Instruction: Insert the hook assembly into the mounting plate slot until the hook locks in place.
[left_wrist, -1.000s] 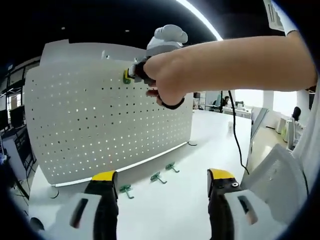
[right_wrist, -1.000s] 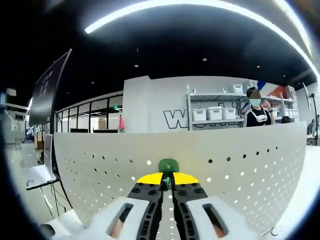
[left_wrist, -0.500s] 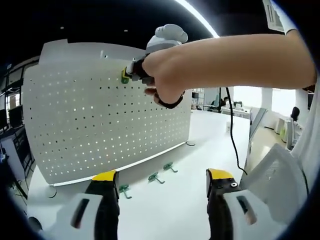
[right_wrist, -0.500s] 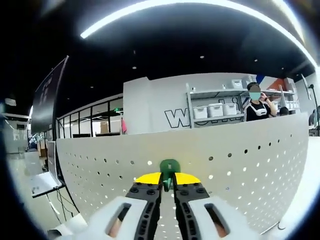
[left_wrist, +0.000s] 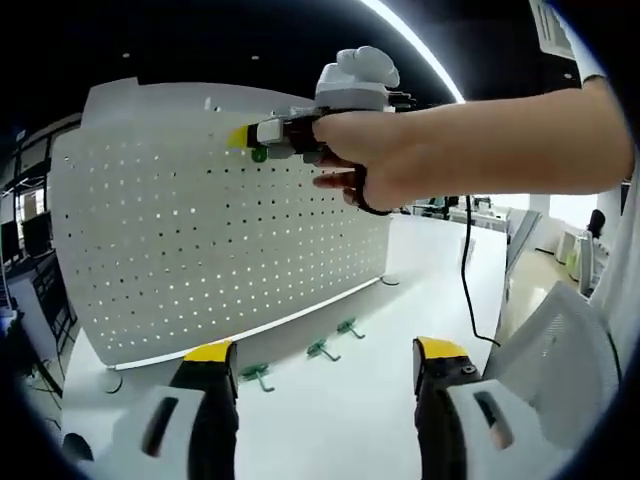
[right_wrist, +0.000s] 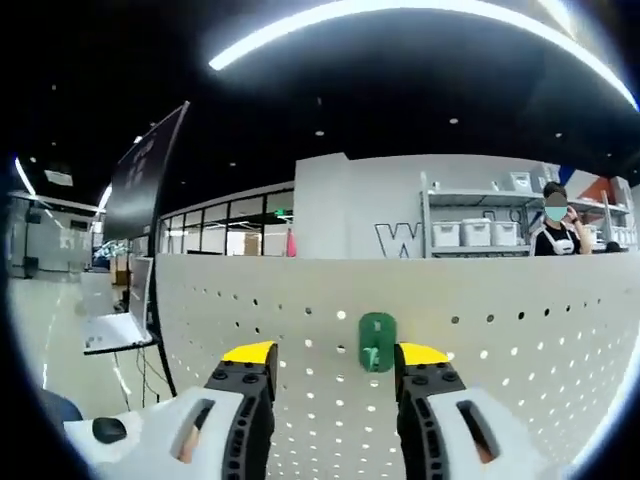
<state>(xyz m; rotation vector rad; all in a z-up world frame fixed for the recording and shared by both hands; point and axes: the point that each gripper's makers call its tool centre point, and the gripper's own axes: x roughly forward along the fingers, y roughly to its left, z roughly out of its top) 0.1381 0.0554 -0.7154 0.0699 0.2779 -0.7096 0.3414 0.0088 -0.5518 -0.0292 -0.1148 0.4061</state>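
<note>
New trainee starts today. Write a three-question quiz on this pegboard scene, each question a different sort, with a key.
1. True or false: the right gripper is shut on the green hook.
2. How many green hooks lie on the white table in the left gripper view?
3. Multiple choice: where on the white pegboard does the mounted hook sit, in the left gripper view?
A. near the bottom edge
B. near the top edge
C. at mid height

Key
1. False: its jaws stand apart either side of the hook, which sits on the board.
2. Three.
3. B.
</note>
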